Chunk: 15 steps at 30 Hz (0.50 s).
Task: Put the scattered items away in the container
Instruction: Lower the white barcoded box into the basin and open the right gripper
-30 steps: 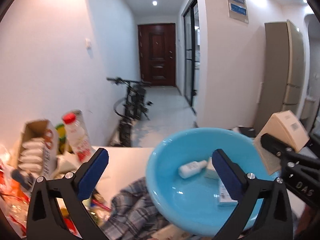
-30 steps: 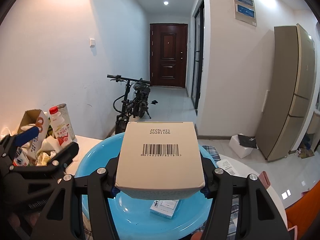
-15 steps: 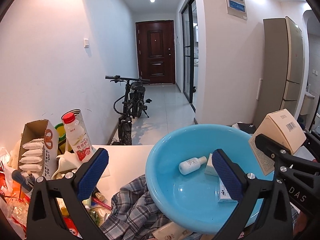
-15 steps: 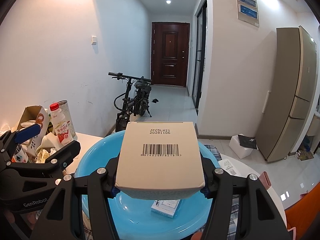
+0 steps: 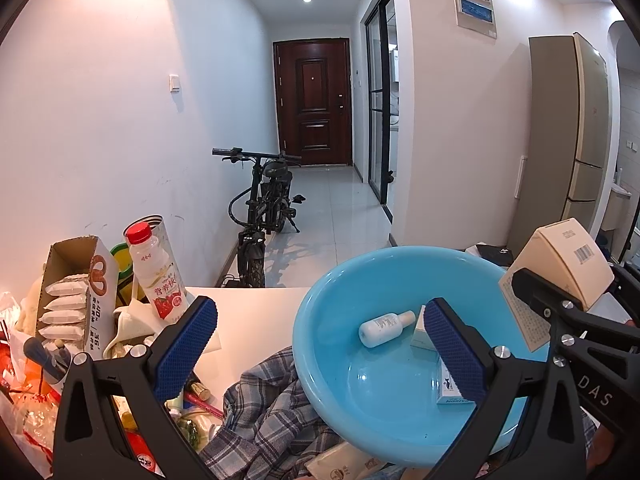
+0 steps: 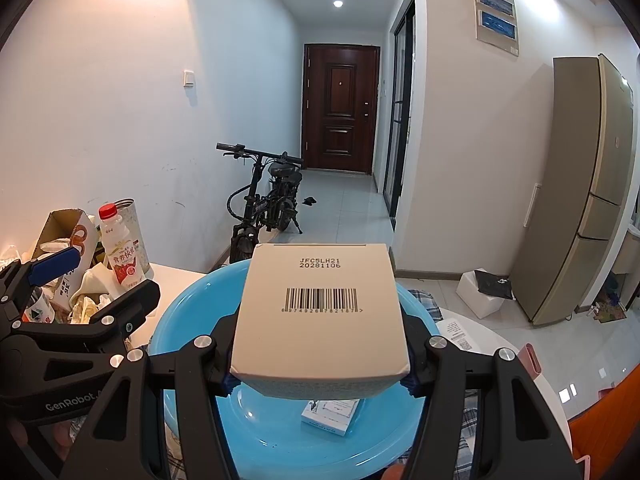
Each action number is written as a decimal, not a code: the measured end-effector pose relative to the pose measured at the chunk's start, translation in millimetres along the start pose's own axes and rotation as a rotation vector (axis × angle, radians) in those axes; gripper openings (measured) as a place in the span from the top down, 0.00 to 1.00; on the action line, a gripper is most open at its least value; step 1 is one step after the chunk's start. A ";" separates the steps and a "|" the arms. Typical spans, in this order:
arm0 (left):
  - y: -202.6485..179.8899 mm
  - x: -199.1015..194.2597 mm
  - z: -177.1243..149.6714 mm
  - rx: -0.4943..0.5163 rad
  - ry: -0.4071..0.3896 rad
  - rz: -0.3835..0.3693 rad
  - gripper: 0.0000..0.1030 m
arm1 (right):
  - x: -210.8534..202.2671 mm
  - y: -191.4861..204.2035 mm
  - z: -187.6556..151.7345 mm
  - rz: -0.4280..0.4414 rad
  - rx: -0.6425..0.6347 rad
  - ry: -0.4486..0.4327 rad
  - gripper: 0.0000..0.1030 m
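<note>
Since a second ago our left view has tipped down slightly while our grippers have kept their places. Our right gripper (image 6: 320, 376) clamps the barcoded box (image 6: 320, 316) just above the blue basin (image 5: 384, 420), and our left gripper (image 5: 320, 356) stands wide apart and empty at the basin's near left rim. Inside the basin lie a small white bottle (image 5: 385, 323) and a flat carton (image 6: 330, 417); plaid cloth (image 5: 272, 412) lies under its left edge, and a red-capped drink bottle (image 5: 158, 276) stands further left.

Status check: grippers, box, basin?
Right gripper shut on beige box, above blue basin. Left gripper open, empty. Drop path looks clear.
</note>
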State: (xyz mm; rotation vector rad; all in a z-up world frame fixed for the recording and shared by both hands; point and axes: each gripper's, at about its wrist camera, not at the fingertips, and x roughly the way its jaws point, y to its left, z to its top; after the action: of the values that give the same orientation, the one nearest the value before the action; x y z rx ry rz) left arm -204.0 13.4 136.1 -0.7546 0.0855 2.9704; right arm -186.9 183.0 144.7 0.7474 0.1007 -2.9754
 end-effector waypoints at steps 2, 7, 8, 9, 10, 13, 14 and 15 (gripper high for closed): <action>0.2 -0.2 -0.1 0.000 0.000 0.000 0.00 | -0.3 -0.4 0.2 0.001 0.001 -0.001 0.40; 0.4 -0.1 -0.1 0.002 0.001 -0.003 0.00 | -1.3 0.0 -0.9 -0.008 -0.005 -0.007 0.40; 0.3 0.1 -0.2 0.004 0.000 -0.001 0.00 | -1.5 -0.1 -1.7 -0.011 -0.008 -0.007 0.40; 0.3 0.4 -0.5 0.006 0.000 0.000 0.00 | -1.3 -0.4 -2.5 -0.013 -0.008 -0.005 0.40; 0.4 0.6 -0.4 0.007 0.002 0.002 0.00 | -0.6 -1.0 -3.1 -0.012 -0.007 0.001 0.39; 3.3 0.9 0.0 0.008 0.003 0.017 0.00 | 2.6 -4.7 -3.4 -0.042 0.003 0.015 0.21; 4.9 0.8 0.4 0.004 0.002 0.016 0.00 | 4.0 -8.0 -3.2 -0.076 0.006 0.016 0.09; 7.1 0.6 0.9 -0.007 0.001 0.011 0.00 | 5.4 -11.4 -2.8 -0.100 0.008 0.017 0.04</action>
State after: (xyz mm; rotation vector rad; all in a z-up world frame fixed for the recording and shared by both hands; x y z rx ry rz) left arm -205.6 6.4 136.9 -0.7592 0.0802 2.9818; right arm -191.3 194.3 140.2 0.7917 0.1316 -3.0661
